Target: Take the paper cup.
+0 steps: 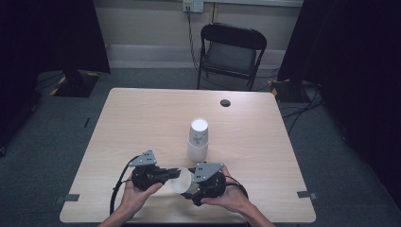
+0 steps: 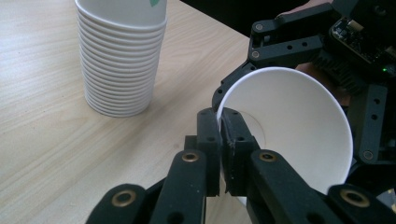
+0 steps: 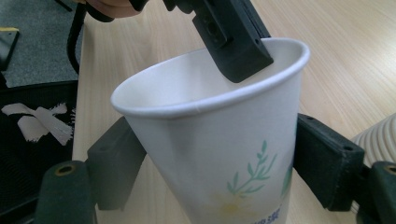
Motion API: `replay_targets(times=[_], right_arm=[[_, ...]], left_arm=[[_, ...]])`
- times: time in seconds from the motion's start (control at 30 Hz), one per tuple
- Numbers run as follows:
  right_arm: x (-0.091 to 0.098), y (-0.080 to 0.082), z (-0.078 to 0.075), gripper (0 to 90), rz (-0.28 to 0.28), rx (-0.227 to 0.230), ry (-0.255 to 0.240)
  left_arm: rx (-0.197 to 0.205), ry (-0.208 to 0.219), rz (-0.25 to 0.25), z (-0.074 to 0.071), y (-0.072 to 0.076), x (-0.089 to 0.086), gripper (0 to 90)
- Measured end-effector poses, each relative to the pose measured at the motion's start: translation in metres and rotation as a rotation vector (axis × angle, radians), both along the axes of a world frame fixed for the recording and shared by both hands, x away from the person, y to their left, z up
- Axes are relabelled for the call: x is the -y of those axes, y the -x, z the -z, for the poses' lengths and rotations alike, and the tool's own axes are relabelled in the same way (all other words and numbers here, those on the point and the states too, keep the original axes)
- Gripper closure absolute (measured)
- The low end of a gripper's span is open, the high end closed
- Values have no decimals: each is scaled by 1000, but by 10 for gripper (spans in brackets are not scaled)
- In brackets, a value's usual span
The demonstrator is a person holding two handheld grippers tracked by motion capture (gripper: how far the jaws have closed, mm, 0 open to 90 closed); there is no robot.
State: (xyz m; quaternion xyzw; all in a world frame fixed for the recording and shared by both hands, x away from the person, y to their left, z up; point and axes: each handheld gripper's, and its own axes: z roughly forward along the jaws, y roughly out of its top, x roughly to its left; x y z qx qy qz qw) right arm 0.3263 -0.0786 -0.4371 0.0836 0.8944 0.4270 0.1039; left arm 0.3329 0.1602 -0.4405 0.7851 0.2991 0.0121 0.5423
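Left gripper view is showing the left gripper (image 2: 219, 140) pinching the paper cup (image 2: 299, 126) rim with its fingers, so the right gripper (image 3: 219, 163), fingers spread beside the cup, should be squeezing gently.

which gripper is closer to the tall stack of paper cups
Right. The right gripper sits just below the stack; the left gripper reaches in from farther left, pinching the loose cup's rim.

Cup stack (image 1: 198, 140) stands mid-bench (image 1: 142, 123); loose cup (image 1: 182, 180) sits nearer, between left gripper (image 1: 171, 174) and right gripper (image 1: 193, 186).
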Motion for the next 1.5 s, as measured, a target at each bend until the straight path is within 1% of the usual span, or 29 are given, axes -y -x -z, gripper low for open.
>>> replay_targets(times=[0.03, 0.1, 0.13, 0.17, 0.23, 0.3, 0.37, 0.43, 0.47, 0.5, 0.53, 0.57, 0.63, 0.67, 0.7, 0.73, 0.77, 0.8, 0.87, 0.9, 1.03, 1.07, 1.13, 1.2, 1.23, 1.27, 1.3, 1.37, 1.5], right_arm=[[-1, 1, 0, 211, 5, 19, -2], [-3, 2, 0, 211, 2, 31, -8], [-3, 2, 0, 211, 2, 31, -8], [-6, 3, -1, 211, -14, 39, -11], [-7, 4, -1, 210, -21, 44, -10], [-9, 7, 0, 207, -27, 55, -8], [-10, 8, 0, 221, -30, 52, -7], [-10, 8, 1, 234, -32, 40, -2], [-11, 8, 1, 235, -32, 39, 0], [-11, 8, 1, 235, -32, 39, 0], [-11, 8, 1, 240, -32, 36, 2], [-10, 8, 2, 260, -29, 32, 0], [-7, 7, 1, 286, -26, 13, -25], [-7, 7, 1, 286, -26, 13, -25], [-4, 6, -1, 286, -18, 4, -49], [-4, 6, -1, 286, -18, 4, -49], [-2, 5, -2, 286, -12, -8, -68], [-1, 5, -3, 286, -6, -11, -73], [-1, 5, -3, 288, -9, -17, -75], [-3, 7, -2, 281, -7, -1, -70], [-5, 8, -2, 257, -9, 12, -67], [-7, 8, -1, 241, -17, 9, -63], [-8, 8, 0, 237, -20, 4, -61], [-10, 9, 1, 232, -26, 1, -51], [-10, 10, 1, 230, -27, 3, -48], [-10, 10, 1, 230, -27, 3, -48], [-10, 10, 2, 242, -26, 5, -48], [-10, 11, 2, 253, -28, 8, -45], [-9, 10, 1, 268, -26, -3, -53]], left_arm=[[-7, 0, -2, 0, -1, -1, 882], [-24, -21, 3, 0, -2, 0, 882], [-24, -21, 3, 0, -2, 0, 882], [-24, -40, 7, 2, 0, 2, 881], [-22, -49, 12, 2, 0, 3, 880], [-29, -46, 18, 2, 0, 4, 879], [-34, -43, 24, 2, 0, 5, 879], [-34, -50, 27, 2, 0, 5, 879], [-32, -62, 28, 3, 1, 5, 879], [-32, -62, 28, 3, 1, 5, 878], [-30, -64, 28, 3, 1, 6, 878], [-16, -67, 25, 2, 2, 6, 865], [-4, -51, 29, 1, 2, 5, 827], [-4, -51, 29, 1, 2, 5, 807], [17, -50, 32, 1, 4, 5, 791], [17, -50, 32, 1, 4, 5, 787], [30, -46, 23, 0, 5, 3, 800], [30, -46, 23, 0, 5, 3, 830], [15, -39, 19, -1, 5, 2, 858], [2, -45, 18, 0, 4, 2, 866], [-3, -55, 24, 0, 3, 3, 871], [-11, -62, 34, 0, 4, 5, 873], [-13, -66, 36, 0, 4, 6, 874], [-18, -83, 42, 1, 4, 6, 874], [-32, -91, 46, 3, 4, 7, 873], [-32, -91, 46, 3, 4, 7, 872], [-41, -88, 48, 4, 4, 7, 872], [-36, -91, 49, 4, 4, 6, 872], [-31, -87, 45, 4, 4, 5, 867]])
